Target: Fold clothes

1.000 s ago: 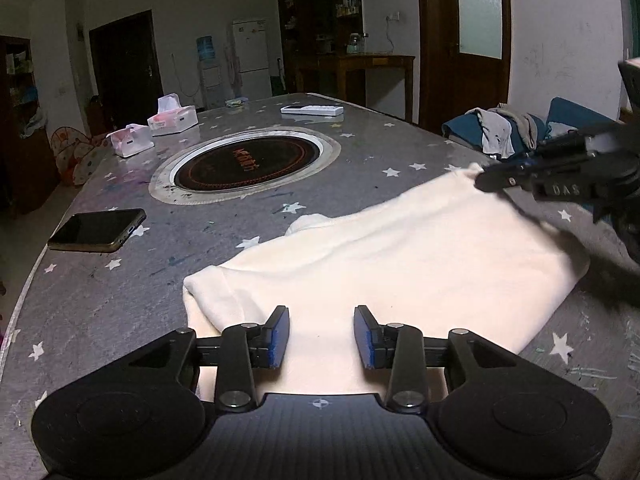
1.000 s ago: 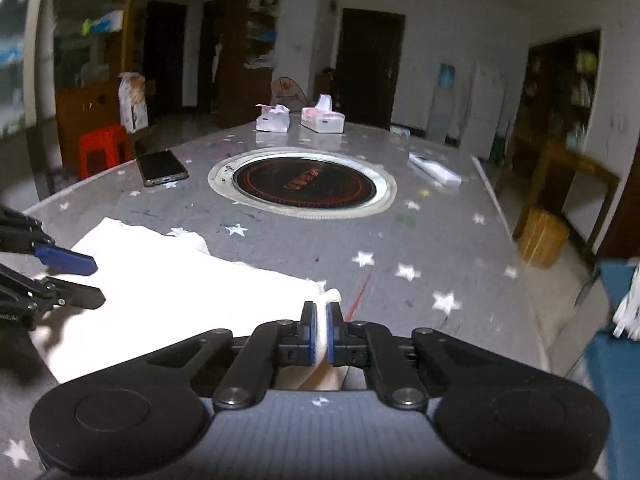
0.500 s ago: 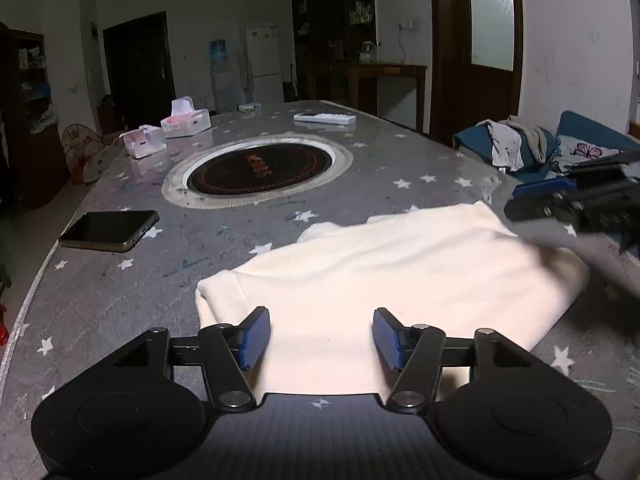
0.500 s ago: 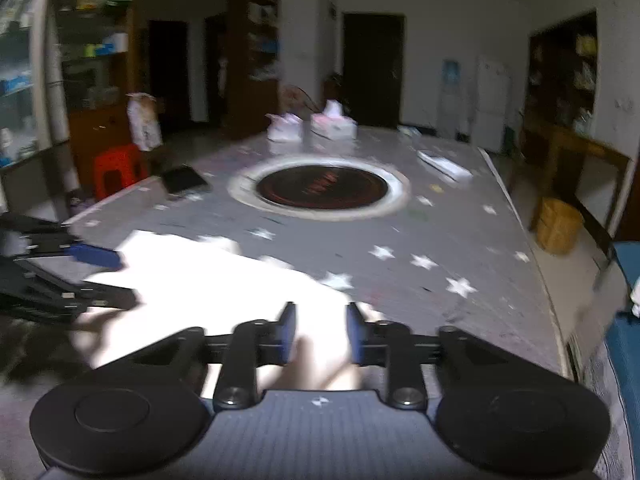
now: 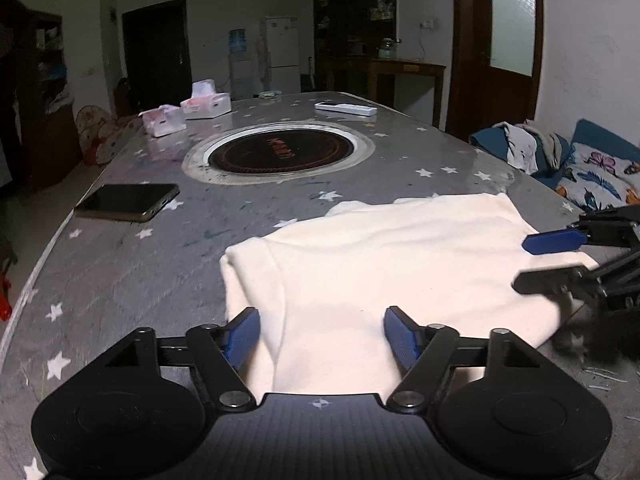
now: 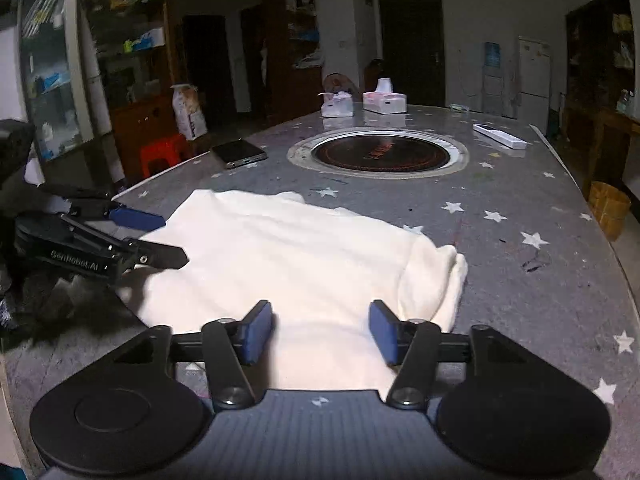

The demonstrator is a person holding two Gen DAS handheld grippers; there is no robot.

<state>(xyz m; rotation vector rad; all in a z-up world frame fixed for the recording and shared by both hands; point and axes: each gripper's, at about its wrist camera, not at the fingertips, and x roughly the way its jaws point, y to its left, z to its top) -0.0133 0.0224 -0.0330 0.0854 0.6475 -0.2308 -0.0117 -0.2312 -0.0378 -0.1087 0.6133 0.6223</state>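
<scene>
Garment (image 5: pixel 384 264) lies folded flat before the hotplate (image 5: pixel 280 150), both grippers (image 5: pixel 320 338) (image 6: pixel 320 330) wide and empty; further folds look possible.

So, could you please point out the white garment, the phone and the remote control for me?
white garment (image 5: pixel 400 264), left wrist view, middle of the folded cloth.
phone (image 5: pixel 128 201), left wrist view, centre of its dark screen.
remote control (image 6: pixel 499 136), right wrist view, middle of its white body.
</scene>
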